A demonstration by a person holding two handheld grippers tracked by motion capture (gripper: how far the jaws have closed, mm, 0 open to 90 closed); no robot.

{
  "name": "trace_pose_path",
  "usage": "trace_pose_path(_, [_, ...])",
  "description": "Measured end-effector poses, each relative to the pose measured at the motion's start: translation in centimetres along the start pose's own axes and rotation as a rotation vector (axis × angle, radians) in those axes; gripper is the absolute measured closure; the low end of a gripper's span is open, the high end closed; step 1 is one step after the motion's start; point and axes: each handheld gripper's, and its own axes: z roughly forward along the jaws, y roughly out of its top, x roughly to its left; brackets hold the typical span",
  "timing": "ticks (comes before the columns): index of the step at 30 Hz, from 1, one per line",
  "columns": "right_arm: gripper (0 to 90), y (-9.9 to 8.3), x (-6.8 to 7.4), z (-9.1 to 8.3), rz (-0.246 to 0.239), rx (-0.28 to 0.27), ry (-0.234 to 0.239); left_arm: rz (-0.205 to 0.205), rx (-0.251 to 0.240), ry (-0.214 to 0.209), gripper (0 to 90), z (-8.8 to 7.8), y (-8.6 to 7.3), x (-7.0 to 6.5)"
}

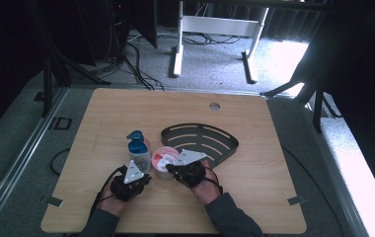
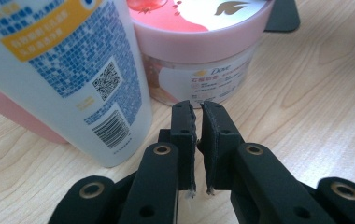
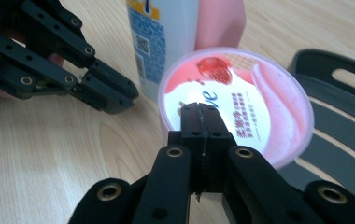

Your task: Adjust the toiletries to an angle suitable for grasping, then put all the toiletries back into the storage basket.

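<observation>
A white bottle point(image 1: 138, 152) with a blue pump top stands near the table's front middle, its blue label point(image 2: 73, 70) close in the left gripper view. Right beside it is a pink Dove jar point(image 1: 165, 159), whose side point(image 2: 199, 56) and printed lid point(image 3: 259, 107) both show. My left gripper point(image 2: 197, 108) is shut with nothing in it, low over the table just in front of the bottle and jar. My right gripper point(image 3: 202, 110) is also shut and empty, its tips over the near edge of the jar's lid. The left gripper point(image 3: 108, 93) shows at the bottle's foot point(image 3: 161, 42).
A black slotted corner rack point(image 1: 203, 140) lies flat just behind and right of the jar, near the right gripper point(image 1: 174, 170). Another pink object point(image 3: 217, 23) stands behind the bottle. The wooden table point(image 1: 254, 187) has a cable hole point(image 1: 214, 106) at the back.
</observation>
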Motion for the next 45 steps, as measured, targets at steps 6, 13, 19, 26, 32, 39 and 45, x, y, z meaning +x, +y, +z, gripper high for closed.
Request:
trace_pose_path(6, [90.0,-0.1,-0.7,-0.7,0.033,0.039,0.017,-0.014,-0.001,0.003,81.7,0.2,0.0,0.3])
trace_pose_path(13, [90.0,-1.1,-0.7,-2.5,0.024,0.062,0.047,-0.003,-0.001,-0.001,80.6,0.4,0.0,0.2])
trace_pose_path(19, [90.0,-2.1,-0.6,-3.9,0.004,0.069,0.031,-0.007,-0.017,-0.024,80.4,0.5,0.0,0.1])
trace_pose_path(26, [90.0,-3.4,-1.2,-5.5,-0.004,0.069,0.037,0.012,-0.024,-0.039,78.4,0.7,0.3,-0.1])
trace_pose_path(32, [90.0,-4.4,-2.0,-6.9,0.004,0.071,0.039,0.053,-0.024,-0.058,74.5,1.4,1.1,-0.8])
trace_pose_path(39, [90.0,-4.9,-2.2,-7.5,0.01,0.071,0.047,0.073,-0.037,-0.098,69.0,1.4,1.2,-1.2])
trace_pose_path(45, [85.5,-5.4,-1.9,-7.9,0.002,0.036,0.061,0.064,-0.055,-0.143,57.8,1.1,1.1,-1.1])
